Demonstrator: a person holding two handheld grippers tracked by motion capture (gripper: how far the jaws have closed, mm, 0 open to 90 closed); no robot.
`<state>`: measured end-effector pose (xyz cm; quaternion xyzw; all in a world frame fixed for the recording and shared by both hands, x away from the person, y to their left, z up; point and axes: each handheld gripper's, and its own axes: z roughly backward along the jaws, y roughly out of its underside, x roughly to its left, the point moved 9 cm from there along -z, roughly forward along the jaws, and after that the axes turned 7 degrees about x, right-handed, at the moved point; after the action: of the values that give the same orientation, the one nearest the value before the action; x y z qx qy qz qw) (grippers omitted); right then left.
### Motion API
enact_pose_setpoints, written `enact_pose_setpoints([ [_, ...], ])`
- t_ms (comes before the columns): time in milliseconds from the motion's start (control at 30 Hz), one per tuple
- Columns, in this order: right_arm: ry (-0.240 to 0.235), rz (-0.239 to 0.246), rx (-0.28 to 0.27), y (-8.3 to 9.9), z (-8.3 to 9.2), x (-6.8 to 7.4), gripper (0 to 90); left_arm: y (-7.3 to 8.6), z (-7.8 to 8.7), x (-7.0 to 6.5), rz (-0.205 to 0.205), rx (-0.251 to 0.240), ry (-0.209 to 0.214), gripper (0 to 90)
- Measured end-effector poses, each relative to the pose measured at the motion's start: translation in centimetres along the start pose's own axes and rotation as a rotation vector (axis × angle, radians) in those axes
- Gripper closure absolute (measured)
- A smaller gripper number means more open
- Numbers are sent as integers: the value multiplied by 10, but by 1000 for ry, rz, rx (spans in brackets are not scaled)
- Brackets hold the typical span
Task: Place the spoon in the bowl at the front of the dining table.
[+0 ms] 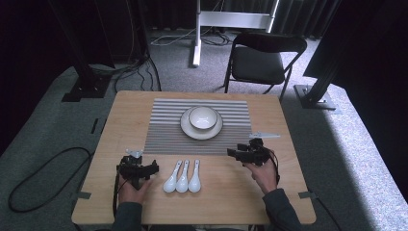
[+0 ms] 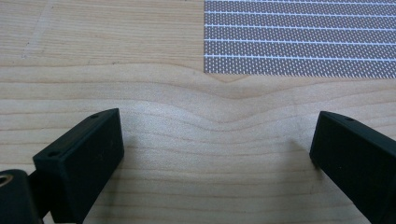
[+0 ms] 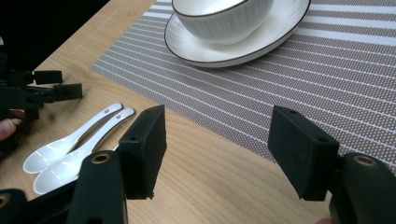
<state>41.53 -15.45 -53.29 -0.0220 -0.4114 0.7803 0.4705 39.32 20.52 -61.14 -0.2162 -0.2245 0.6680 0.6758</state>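
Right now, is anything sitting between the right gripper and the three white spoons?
Nothing visible does. The right gripper, jaws open and empty, points left across bare table toward the spoons. The striped placemat with its bowl on the plate lies beyond that line. The left gripper sits past the spoons.

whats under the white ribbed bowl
The white ribbed bowl sits on a round white plate, which lies on a grey striped woven placemat. The bowl covers the plate's centre, so that part cannot be seen.

Bare table (image 1: 226,192) flanks 3 spoons (image 1: 183,177) between grippers.
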Motion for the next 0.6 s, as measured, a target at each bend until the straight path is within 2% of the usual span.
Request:
enact_pose_setpoints([
  [167,-5,11,20,2,-4,2,357,0,0,0,0,-2,2,33],
  [233,-3,47,52,6,-10,7,362,0,0,0,0,-3,2,33],
  [400,32,88,62,6,-15,14,393,0,0,0,-4,-3,3,33],
  [533,37,113,77,8,-17,18,503,0,0,-2,-11,-5,10,33],
  [600,35,123,76,7,-16,20,518,0,0,-3,-13,-4,13,33],
])
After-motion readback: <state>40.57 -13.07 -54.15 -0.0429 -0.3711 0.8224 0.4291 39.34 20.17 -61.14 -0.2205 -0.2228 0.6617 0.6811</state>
